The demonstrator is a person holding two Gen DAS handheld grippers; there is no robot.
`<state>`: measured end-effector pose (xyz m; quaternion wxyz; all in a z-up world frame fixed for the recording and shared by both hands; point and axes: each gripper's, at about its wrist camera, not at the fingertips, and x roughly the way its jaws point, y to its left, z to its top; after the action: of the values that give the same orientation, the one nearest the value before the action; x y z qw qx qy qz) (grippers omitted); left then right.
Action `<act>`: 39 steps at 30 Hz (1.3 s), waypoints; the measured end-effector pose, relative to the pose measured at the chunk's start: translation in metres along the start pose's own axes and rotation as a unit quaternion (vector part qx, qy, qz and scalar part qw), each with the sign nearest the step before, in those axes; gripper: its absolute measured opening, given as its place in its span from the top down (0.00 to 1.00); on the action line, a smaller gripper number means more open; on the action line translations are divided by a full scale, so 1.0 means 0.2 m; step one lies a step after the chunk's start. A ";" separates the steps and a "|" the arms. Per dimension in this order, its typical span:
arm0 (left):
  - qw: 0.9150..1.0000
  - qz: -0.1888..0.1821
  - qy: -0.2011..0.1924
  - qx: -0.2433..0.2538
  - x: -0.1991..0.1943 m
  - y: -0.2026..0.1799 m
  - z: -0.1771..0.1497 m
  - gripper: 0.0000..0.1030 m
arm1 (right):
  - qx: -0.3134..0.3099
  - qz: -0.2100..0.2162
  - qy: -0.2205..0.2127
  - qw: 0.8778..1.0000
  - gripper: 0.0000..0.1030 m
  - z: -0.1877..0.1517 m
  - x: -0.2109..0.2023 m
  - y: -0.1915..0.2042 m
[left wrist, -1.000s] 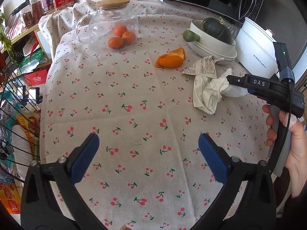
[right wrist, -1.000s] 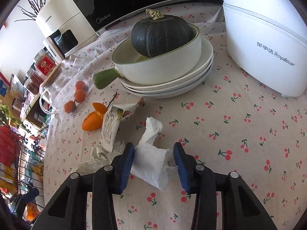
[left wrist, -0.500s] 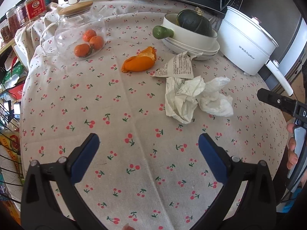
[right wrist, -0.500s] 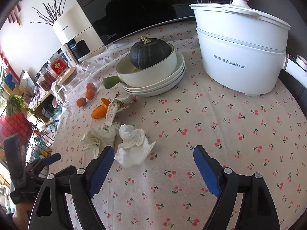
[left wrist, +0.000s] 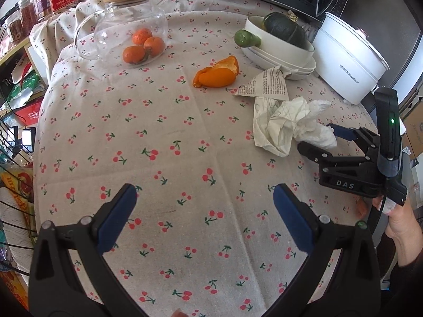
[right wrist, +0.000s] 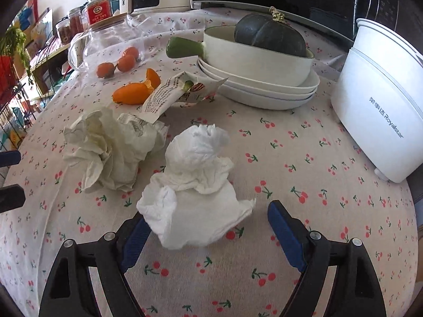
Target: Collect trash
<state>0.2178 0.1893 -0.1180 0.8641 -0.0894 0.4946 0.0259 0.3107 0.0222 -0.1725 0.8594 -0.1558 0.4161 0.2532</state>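
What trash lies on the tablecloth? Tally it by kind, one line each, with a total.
Crumpled tissue: 2, a white one between the open right tongs and a cream one beside it.
Orange peel: 1
Printed wrapper: 1
Total: 4

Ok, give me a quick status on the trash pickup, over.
Both jaws open, nothing held. Right gripper straddling the white tissue on the tablecloth. Left gripper over bare cloth. Crumpled paper, wrapper, orange peel uncollected. Nothing blocking.
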 end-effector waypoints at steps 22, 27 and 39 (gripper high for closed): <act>1.000 -0.009 0.004 0.010 0.15 -0.14 0.04 0.00 | 0.041 0.097 -0.034 0.994 0.86 0.03 -0.13 -0.16; 1.000 -0.015 -0.018 0.016 0.21 -0.21 0.12 0.06 | 0.054 0.094 -0.045 0.993 0.87 -0.05 -0.28 -0.25; 0.999 -0.040 -0.020 0.010 0.34 -0.34 0.22 0.58 | 0.108 0.090 -0.034 0.989 0.16 -0.23 -0.41 -0.45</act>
<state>0.2991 0.1281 -0.1450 0.8749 -0.0998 0.4738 -0.0124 0.2897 -0.0978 -0.1303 0.8583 -0.0153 0.4241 0.2886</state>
